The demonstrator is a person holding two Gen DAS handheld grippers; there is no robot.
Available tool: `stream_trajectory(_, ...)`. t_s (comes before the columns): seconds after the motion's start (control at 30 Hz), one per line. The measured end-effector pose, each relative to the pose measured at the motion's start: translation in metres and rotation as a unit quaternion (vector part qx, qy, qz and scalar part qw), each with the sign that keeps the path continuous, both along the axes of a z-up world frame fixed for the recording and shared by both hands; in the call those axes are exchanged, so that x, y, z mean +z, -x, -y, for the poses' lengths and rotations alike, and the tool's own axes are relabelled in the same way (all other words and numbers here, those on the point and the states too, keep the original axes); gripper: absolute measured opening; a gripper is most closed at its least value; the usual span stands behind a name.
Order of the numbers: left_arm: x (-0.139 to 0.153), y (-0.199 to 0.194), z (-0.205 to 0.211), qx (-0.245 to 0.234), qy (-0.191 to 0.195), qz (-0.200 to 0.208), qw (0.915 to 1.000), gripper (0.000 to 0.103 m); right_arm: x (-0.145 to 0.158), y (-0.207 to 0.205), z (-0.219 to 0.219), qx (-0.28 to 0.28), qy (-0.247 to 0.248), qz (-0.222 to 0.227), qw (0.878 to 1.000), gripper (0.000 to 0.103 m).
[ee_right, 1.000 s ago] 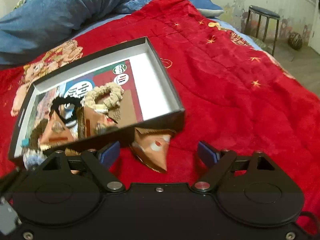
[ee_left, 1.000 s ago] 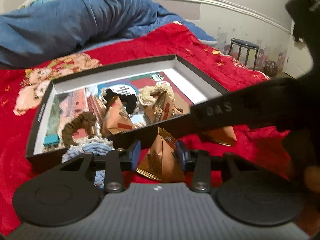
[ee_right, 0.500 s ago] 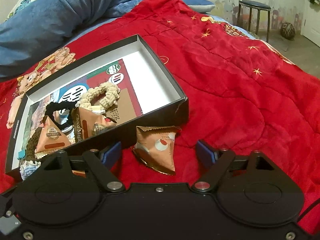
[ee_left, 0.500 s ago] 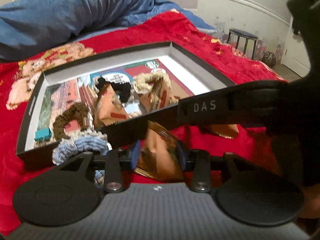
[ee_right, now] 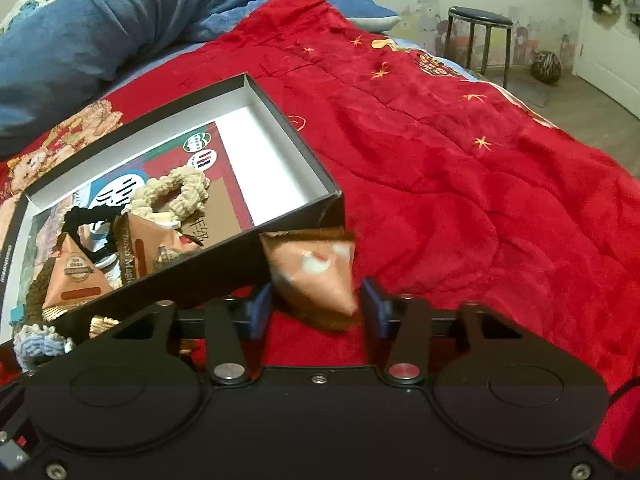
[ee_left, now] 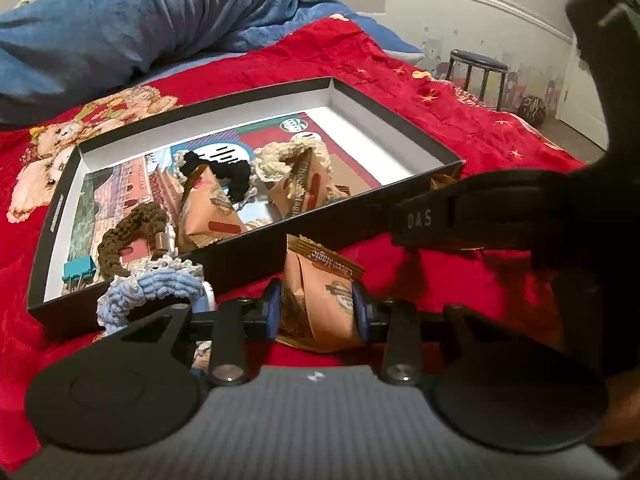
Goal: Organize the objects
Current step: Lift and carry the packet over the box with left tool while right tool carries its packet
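Your left gripper (ee_left: 316,308) is clamped on a tan, pyramid-shaped foil snack pouch (ee_left: 320,300) lettered "Choco Magic", held just before the near wall of the shallow black cardboard box (ee_left: 248,256). Your right gripper (ee_right: 316,308), jaws apart, straddles a second tan pouch (ee_right: 316,272) lying on the red quilt (ee_right: 460,200) beside the box's corner; the box lies ahead-left. The right gripper's finger reads "DAS".
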State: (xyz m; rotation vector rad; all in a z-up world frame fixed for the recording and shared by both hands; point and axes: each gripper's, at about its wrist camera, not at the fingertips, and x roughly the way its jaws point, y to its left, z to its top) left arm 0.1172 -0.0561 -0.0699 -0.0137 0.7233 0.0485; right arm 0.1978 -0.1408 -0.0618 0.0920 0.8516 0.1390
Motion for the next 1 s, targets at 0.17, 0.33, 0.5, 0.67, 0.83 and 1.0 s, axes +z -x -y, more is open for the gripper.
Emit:
stream_trajectory(0.17,0.01,0.014,0.008,-0.026,-0.015,0.033,0.999,0.039,0.006,0.009,0.01,-0.002,-0.042,0.004,0.999,0.033)
stream_trajectory(0.33,0.026,0.03,0.0,-0.016,-0.008,0.059,0.9981,0.039,0.021,0.025,0.008,0.015,-0.05,0.032,0.998,0.031)
stream_trajectory(0.5,0.05,0.053,-0.024,0.015,0.007,0.079,0.9967,0.039,0.038,0.041,0.002,0.056,-0.084,0.051,0.994,0.031)
stream_trajectory(0.67,0.077,0.073,-0.054,0.062,-0.002,0.093,0.9938,0.039,0.053,0.055,-0.01,0.119,-0.116,0.063,0.984,0.031)
stream_trajectory(0.83,0.109,0.087,-0.084,0.08,-0.013,0.099,0.9918,0.039,0.075,0.061,-0.026,0.163,-0.147,0.062,0.974,0.031)
stream_trajectory(1.0,0.125,0.08,-0.103,0.061,-0.057,0.092,0.9923,0.039,0.099,0.058,-0.039,0.207,-0.153,0.065,0.964,0.031)
